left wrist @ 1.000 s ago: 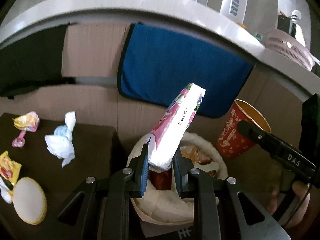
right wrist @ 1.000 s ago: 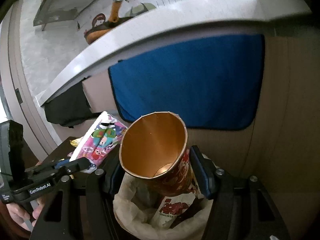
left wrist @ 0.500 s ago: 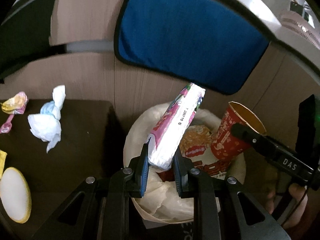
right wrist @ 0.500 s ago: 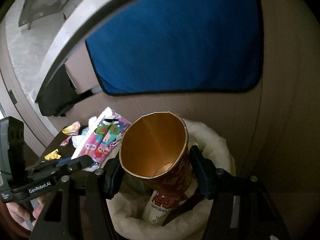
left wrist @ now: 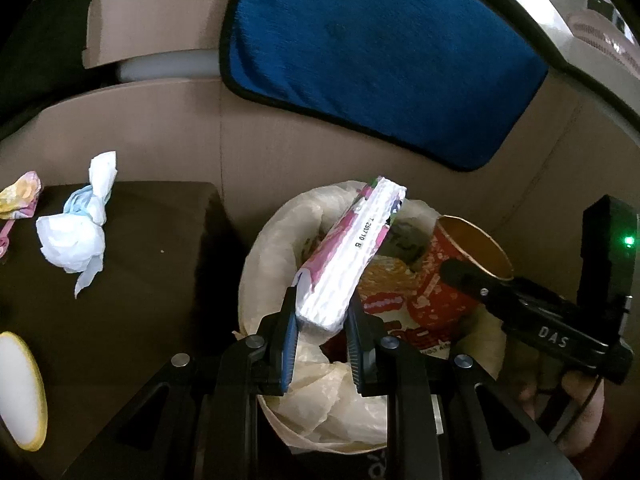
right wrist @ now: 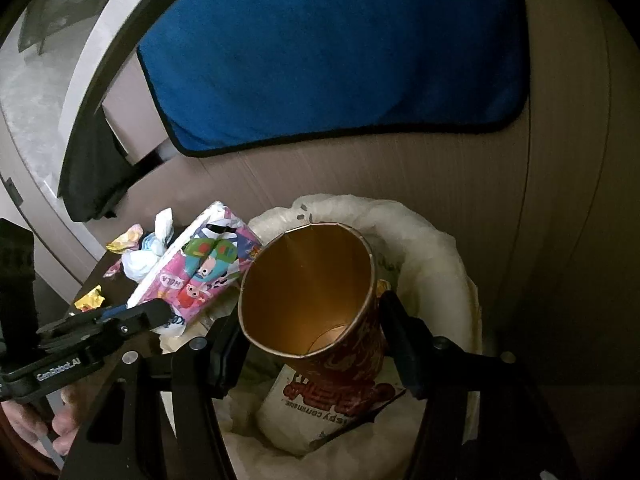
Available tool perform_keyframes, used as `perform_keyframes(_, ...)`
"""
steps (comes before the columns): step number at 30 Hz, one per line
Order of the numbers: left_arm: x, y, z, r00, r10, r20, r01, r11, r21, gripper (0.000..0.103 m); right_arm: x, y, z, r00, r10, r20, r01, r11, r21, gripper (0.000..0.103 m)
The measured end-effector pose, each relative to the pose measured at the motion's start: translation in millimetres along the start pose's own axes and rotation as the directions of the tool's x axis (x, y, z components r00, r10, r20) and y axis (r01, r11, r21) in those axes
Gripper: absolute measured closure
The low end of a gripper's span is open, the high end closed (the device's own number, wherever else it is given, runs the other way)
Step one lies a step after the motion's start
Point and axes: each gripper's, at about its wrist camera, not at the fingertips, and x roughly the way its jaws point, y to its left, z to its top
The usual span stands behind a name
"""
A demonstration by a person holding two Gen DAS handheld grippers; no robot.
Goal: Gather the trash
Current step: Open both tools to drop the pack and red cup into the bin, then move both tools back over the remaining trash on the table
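a: what does the left gripper (left wrist: 322,334) hold?

b: its two pads are clamped on the lower end of a pink and white tissue pack (left wrist: 348,258). the pack slants up toward one o'clock, over the mouth of a bin lined with a pale bag (left wrist: 276,232).

a: and the right gripper (right wrist: 316,340)?

b: its jaws stand wide, pressed on both sides of a red paper cup (right wrist: 312,296). the cup's open mouth faces the camera, showing a gold-brown inside, and it hangs tilted above the same bin.

a: what is in the bin?

b: a white snack packet with red lettering (right wrist: 320,408) lies at six o'clock under the cup in the right wrist view. other wrappers sit deeper and are hard to make out.

a: is there trash outside it?

b: yes. in the left wrist view a dark table (left wrist: 140,300) is at nine o'clock of the bin. on it lie a crumpled white and blue tissue (left wrist: 80,236), a yellow and pink wrapper (left wrist: 20,196) at the far left edge, and a round white disc with a yellow rim (left wrist: 20,388) at eight o'clock.

a: what is behind?

b: a beige panel with a blue cloth (left wrist: 380,64) hanging at twelve o'clock.
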Motion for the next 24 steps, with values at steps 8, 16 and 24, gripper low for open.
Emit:
perform_keyframes(8,5.3,5.2,2.0,0.998,-0.057,-0.012,0.057,0.998,-0.034,0.074,2.5,-4.6,-3.8,1.000,-0.018,-0.007,0.018,1.000,0.013,0.043)
perform_keyframes(16,-17.9,18.4,10.8,0.992,-0.120,0.048,0.122,0.991,-0.056,0.059,-13.0,-1.8,-2.8,0.996,-0.065,0.054,0.065,0.998,0.007,0.035)
perform_keyframes(24,-89.1,65.4,5.0,0.989,-0.008,0.149,0.015,0.999,-0.047,0.059,-42.3,22.5,10.4,0.988,-0.086,0.132,0.089,0.996,-0.013,0.031)
